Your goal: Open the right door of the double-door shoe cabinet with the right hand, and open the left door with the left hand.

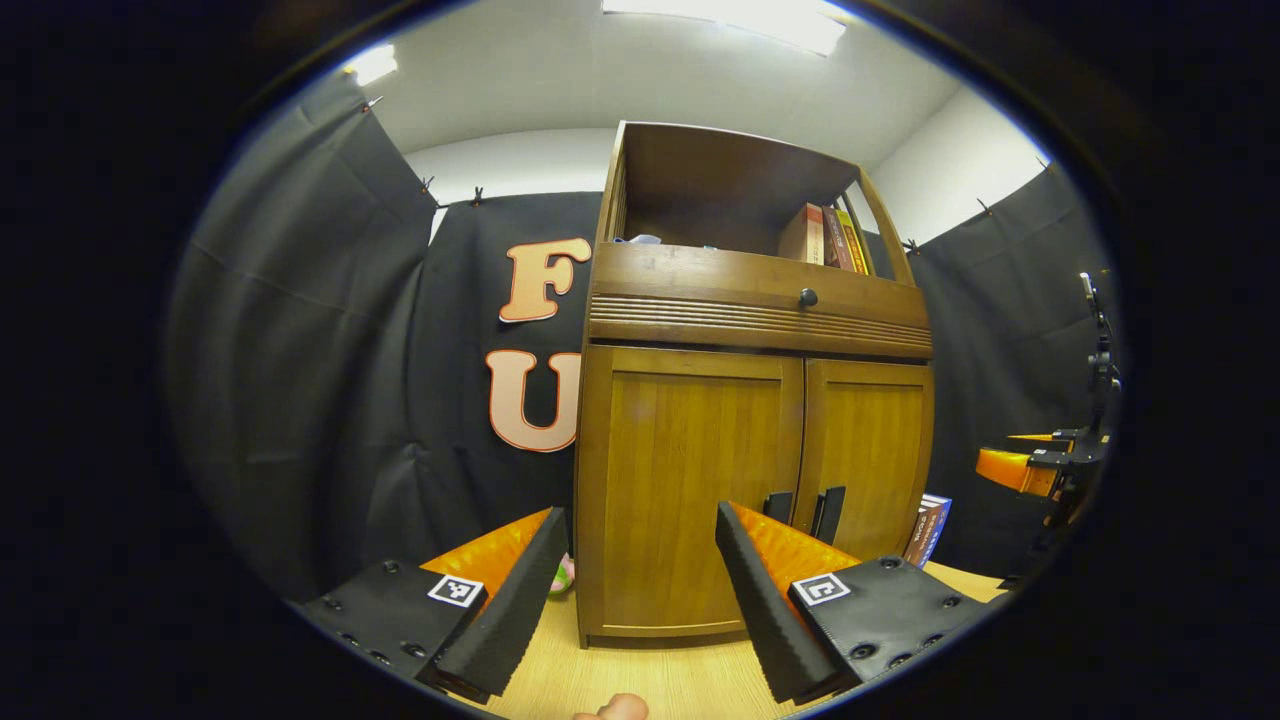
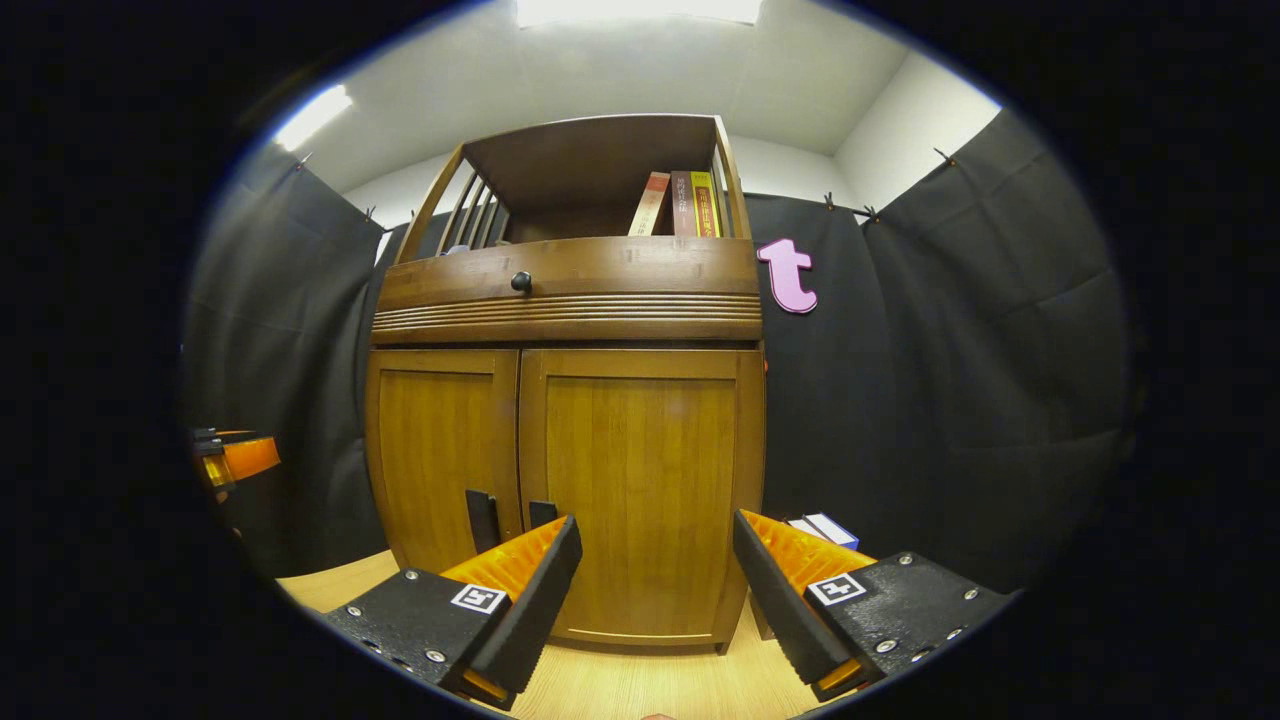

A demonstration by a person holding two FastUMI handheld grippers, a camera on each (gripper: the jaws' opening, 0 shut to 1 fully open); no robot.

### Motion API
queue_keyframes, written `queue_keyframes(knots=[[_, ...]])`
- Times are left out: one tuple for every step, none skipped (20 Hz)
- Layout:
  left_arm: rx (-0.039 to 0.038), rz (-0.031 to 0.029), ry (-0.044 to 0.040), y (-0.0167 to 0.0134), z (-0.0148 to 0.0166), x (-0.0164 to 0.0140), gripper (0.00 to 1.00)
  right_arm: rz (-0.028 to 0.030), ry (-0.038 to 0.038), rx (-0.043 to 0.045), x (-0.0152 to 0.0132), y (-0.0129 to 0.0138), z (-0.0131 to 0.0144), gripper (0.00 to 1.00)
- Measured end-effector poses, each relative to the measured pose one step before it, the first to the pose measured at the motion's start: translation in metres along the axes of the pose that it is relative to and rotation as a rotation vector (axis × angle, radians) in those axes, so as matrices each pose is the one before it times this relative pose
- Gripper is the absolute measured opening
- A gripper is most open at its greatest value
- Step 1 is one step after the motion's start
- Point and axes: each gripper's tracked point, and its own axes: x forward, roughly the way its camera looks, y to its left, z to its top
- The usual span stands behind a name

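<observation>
While the shoe cabinet (image 1: 740, 400) is standing on the wooden surface (image 1: 660, 680) with both doors closed, the left gripper (image 1: 635, 600) is hanging in front of it with jaws spread wide and gripping nothing. The left door (image 1: 690, 490) is showing between those jaws, its dark handle (image 1: 778, 507) just past the right-hand finger and apart from it. The right gripper (image 2: 655, 605) is likewise facing the cabinet with jaws wide and empty; the right door (image 2: 640, 490) is sitting between them, its handle (image 2: 541, 513) just above the left-hand finger, not touched. Books (image 2: 680, 205) are leaning in the cabinet's open top shelf.
</observation>
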Motion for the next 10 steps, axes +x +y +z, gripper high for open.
queue_keyframes(knots=[[0.00183, -0.00114, -0.00074, -0.00017, 0.00053, -0.00099, 0.96, -0.00012, 0.00055, 0.00129, -0.00007, 0.00003, -0.00042, 0.94], [0.00246, -0.00091, -0.00093, -0.00043, 0.00075, -0.00114, 0.96, -0.00139, 0.00119, 0.00040, -0.00009, -0.00026, -0.00113, 1.00], [0.00271, -0.00164, -0.00049, -0.00023, -0.00064, 0.00019, 0.96, -0.00311, 0.00157, -0.00015, 0.00149, -0.00039, -0.00123, 1.00], [0.00192, -0.00086, -0.00052, -0.00091, 0.00017, -0.00048, 0.96, -0.00227, 0.00232, -0.00075, 0.00123, -0.00010, -0.00048, 1.00], [0.00111, -0.00133, -0.00092, -0.00061, -0.00017, -0.00070, 0.96, -0.00150, 0.00379, -0.00142, 0.00080, 0.00076, -0.00170, 1.00], [0.00068, -0.00114, -0.00068, 0.00023, 0.00039, -0.00030, 0.96, -0.00009, 0.00444, -0.00070, 0.00117, 0.00018, -0.00263, 1.00], [0.00039, 0.00063, 0.00047, 0.00016, -0.00027, -0.00020, 0.96, 0.00168, 0.00517, -0.00045, 0.00302, 0.00170, -0.00249, 1.00], [-0.00036, 0.00217, 0.00129, 0.00068, -0.00058, -0.00052, 0.96, 0.00206, 0.00524, 0.00024, 0.00122, 0.00159, -0.00312, 1.00], [-0.00034, 0.00135, 0.00129, 0.00022, -0.00078, -0.00029, 0.96, 0.00195, 0.00562, -0.00027, 0.00190, 0.00244, -0.00438, 1.00], [-0.00097, 0.00110, 0.00118, 0.00122, -0.00062, -0.00022, 0.96, 0.00377, 0.00611, 0.00019, 0.00284, 0.00225, -0.00326, 1.00]])
